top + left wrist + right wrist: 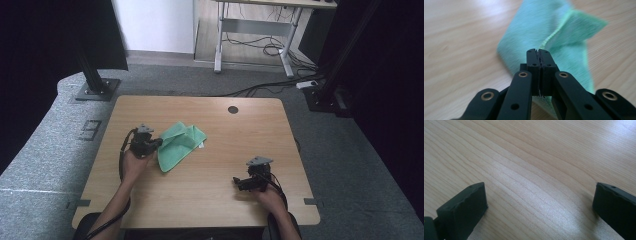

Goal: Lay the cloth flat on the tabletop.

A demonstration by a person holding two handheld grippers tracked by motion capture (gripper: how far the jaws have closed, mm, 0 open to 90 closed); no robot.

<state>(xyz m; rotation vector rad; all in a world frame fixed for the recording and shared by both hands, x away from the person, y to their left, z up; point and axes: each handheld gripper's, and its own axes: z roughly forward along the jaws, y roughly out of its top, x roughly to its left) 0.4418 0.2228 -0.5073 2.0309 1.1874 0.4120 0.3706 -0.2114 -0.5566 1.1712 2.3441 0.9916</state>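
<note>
**Supervisor:** Report the item count on the work surface.

**Operator:** I am counting one green microfibre cloth (pixel 178 144), loosely folded, lying on the light wooden rectangular table (pixel 225 200). I am also counting two black two-jaw handheld grippers, one in each of the person's hands. One round dark cable hole (pixel 233 109) is sitting near the table's far edge.

**Supervisor:** State the left unit's condition.

**Operator:** I am reading the left gripper (pixel 539 51) with its jaws pressed fully together, pinching the stitched hem of the cloth between them. In the high view the left gripper (pixel 156 143) is sitting at the cloth's left edge, in the left half of the table. In the left gripper view the fabric (pixel 554 37) is spreading away beyond the jaw tips, with one corner folding over the rest.

**Supervisor:** And the right unit?

**Operator:** I am reading the right gripper (pixel 540 200) with its jaws spread wide, bare wood grain between them and nothing in contact. In the high view the right gripper (pixel 237 181) is sitting near the table's front right area, well apart from the cloth, and is pointing left.

**Supervisor:** Anything else in frame?

**Operator:** I am seeing one grey-legged desk (pixel 255 30) beyond the table, with loose cables on the floor under it.
</note>
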